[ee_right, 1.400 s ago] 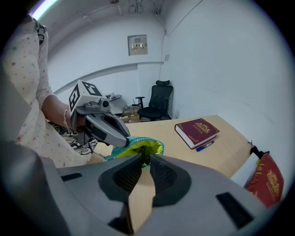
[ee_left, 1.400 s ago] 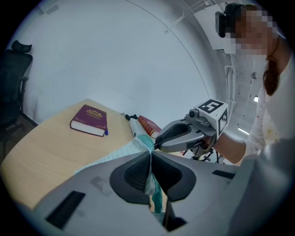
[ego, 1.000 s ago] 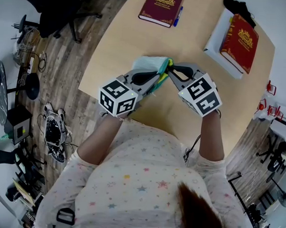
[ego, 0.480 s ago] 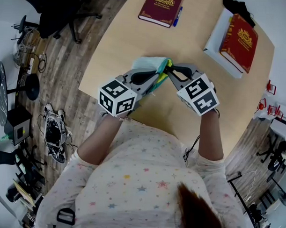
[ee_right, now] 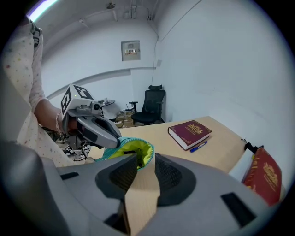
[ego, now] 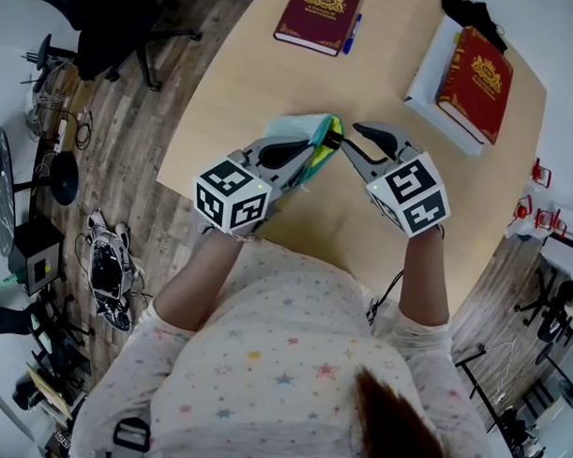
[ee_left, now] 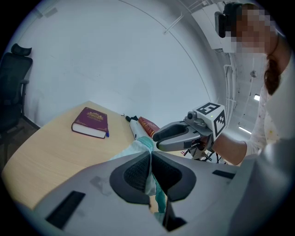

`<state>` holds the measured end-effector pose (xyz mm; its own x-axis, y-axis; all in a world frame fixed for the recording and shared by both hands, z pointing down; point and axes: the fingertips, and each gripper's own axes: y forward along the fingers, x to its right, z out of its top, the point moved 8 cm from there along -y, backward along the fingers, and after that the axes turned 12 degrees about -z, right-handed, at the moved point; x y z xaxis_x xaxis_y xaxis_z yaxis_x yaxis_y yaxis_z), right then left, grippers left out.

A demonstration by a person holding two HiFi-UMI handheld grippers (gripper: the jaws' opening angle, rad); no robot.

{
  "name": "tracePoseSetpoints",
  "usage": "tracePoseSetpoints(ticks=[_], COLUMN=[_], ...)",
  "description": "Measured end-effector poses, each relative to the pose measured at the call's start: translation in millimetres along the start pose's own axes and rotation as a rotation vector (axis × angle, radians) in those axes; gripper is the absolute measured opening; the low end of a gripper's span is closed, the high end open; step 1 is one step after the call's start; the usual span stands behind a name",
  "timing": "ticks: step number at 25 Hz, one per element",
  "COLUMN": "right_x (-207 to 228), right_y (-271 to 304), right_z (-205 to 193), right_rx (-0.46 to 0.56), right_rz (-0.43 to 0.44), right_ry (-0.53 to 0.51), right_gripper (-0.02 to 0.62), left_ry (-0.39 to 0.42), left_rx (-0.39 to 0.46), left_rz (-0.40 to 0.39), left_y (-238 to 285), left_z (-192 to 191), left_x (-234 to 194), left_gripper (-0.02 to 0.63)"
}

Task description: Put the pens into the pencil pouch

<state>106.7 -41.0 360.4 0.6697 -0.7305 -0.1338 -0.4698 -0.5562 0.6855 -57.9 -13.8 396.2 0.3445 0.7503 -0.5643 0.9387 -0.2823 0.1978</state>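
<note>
A teal pencil pouch (ego: 307,132) with a yellow-green lining hangs over the table, its mouth gaping toward my right gripper. My left gripper (ego: 312,157) is shut on the pouch's fabric; in the left gripper view the cloth (ee_left: 138,148) is pinched between the jaws (ee_left: 150,168). My right gripper (ego: 348,137) stands open just right of the mouth with nothing between its pads, and the pouch (ee_right: 133,152) shows beyond its jaws (ee_right: 146,173). One blue pen (ego: 349,33) lies beside the maroon book at the table's far side, also visible as the pen (ee_right: 199,146) in the right gripper view.
A maroon book (ego: 317,16) lies at the far edge. A red book (ego: 475,70) rests on a white box (ego: 428,83) at the right, with a black object (ego: 472,12) behind it. An office chair (ego: 115,20) stands on the floor to the left of the table.
My right gripper has drawn slightly to the right, away from the pouch's mouth, and tilted a little. The left gripper and the pouch have stayed in place.
</note>
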Motion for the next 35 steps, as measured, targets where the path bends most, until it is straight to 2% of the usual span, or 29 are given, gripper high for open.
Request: tracePoseSetpoints(ticks=[16,28,35], right_x=[12,15,10], right_y=[-30,-49,-53], right_z=[1,-10,-13], right_rx=[0.147,0.286,0.316], right_rz=[-0.133,-0.243,-0.294], right_ry=[0.123,0.259,0.248], right_gripper=[0.004,0.000,0.001], left_ry=[0.021,0.048,0.100], left_rx=[0.019,0.076,0.085], left_rz=[0.026,0.034,0.064], left_y=[-7,-13,-18], left_z=[6,16,23], left_x=[3,6,10], left_gripper=[0.020,0.020,0.020])
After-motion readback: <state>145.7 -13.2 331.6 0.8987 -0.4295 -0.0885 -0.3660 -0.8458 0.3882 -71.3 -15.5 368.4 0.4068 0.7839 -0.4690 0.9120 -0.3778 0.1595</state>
